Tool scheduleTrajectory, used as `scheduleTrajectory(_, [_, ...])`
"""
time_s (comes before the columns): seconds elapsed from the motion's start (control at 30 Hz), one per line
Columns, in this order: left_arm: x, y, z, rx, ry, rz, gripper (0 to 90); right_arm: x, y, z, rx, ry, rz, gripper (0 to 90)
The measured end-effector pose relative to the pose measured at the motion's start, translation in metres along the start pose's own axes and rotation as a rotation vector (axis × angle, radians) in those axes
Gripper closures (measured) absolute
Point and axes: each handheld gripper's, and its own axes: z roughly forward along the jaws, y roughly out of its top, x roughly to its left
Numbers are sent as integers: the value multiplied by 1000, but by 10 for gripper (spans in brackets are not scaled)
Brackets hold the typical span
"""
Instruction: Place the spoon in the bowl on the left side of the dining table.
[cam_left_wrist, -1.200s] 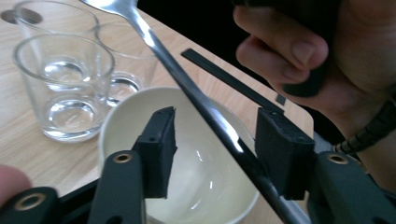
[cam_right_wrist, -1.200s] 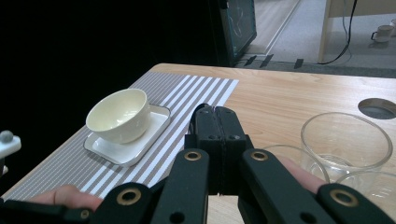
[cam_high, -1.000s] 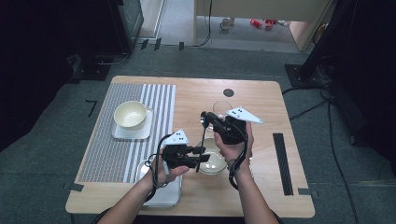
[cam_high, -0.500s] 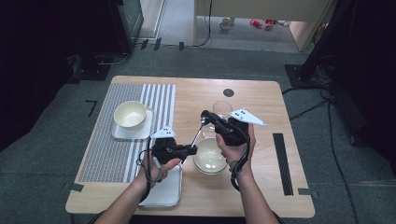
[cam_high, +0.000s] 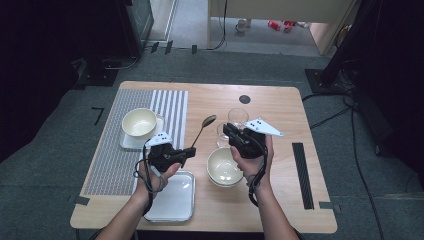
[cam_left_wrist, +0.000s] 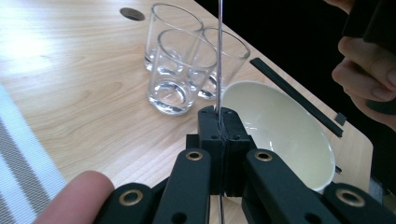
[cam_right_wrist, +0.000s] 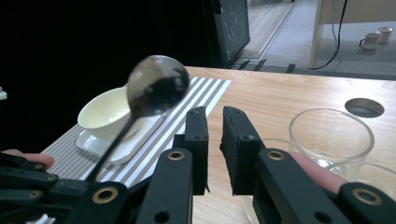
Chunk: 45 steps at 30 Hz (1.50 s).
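Observation:
My left gripper (cam_high: 192, 150) is shut on the thin handle of a metal spoon (cam_high: 202, 132), whose bowl points away toward the far side. In the left gripper view the jaws (cam_left_wrist: 219, 126) pinch the handle (cam_left_wrist: 219, 56) edge-on. My right gripper (cam_high: 226, 131) hovers over the glasses, just right of the spoon; its jaws (cam_right_wrist: 214, 121) have just been opening and stand slightly apart with nothing between them. The spoon's bowl (cam_right_wrist: 156, 91) hangs left of them. A cream bowl (cam_high: 225, 166) sits on the table between the two hands.
Three clear glasses (cam_high: 238, 116) stand close together behind the cream bowl. A second cream bowl (cam_high: 139, 121) rests on a white square plate on the striped placemat (cam_high: 115, 155) at the left. A metal tray (cam_high: 175, 200) lies near the front edge. A black strip (cam_high: 302, 175) lies at the right.
My left gripper has moved left, away from the right gripper, carrying the spoon. The right gripper's jaws have parted a little and stayed in place.

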Motion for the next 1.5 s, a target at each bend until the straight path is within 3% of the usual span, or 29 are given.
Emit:
scheduleTrajectory(0.2, [13, -3, -14, -19, 31, -11, 900, -5, -3, -2, 4, -4, 7, 801])
scheduleTrajectory(0.37, [26, -9, -27, -30, 70, 5, 900, -9, -7, -3, 9, -9, 6, 795])
scheduleTrajectory(0.6, [45, -13, -46, -63, 121, -30, 900, -18, -17, -10, 6, -18, 5, 714])
scheduleTrajectory(0.8, [59, -18, -63, -93, 153, -50, 900, -33, -23, -19, 1, -58, 38, 555])
scheduleTrajectory(0.93, [66, -22, -69, -99, 172, -66, 900, -40, -27, -25, 19, -99, 22, 395])
scheduleTrajectory(1.03, [71, -25, -71, -107, 182, -84, 900, -44, -31, -28, 34, -127, 12, 355])
scheduleTrajectory(1.3, [85, -31, -81, -127, 214, -126, 900, -62, -49, -40, 31, -167, 65, 355])
scheduleTrajectory(1.5, [97, -38, -90, -143, 250, -160, 900, -71, -56, -51, 43, -197, 69, 357])
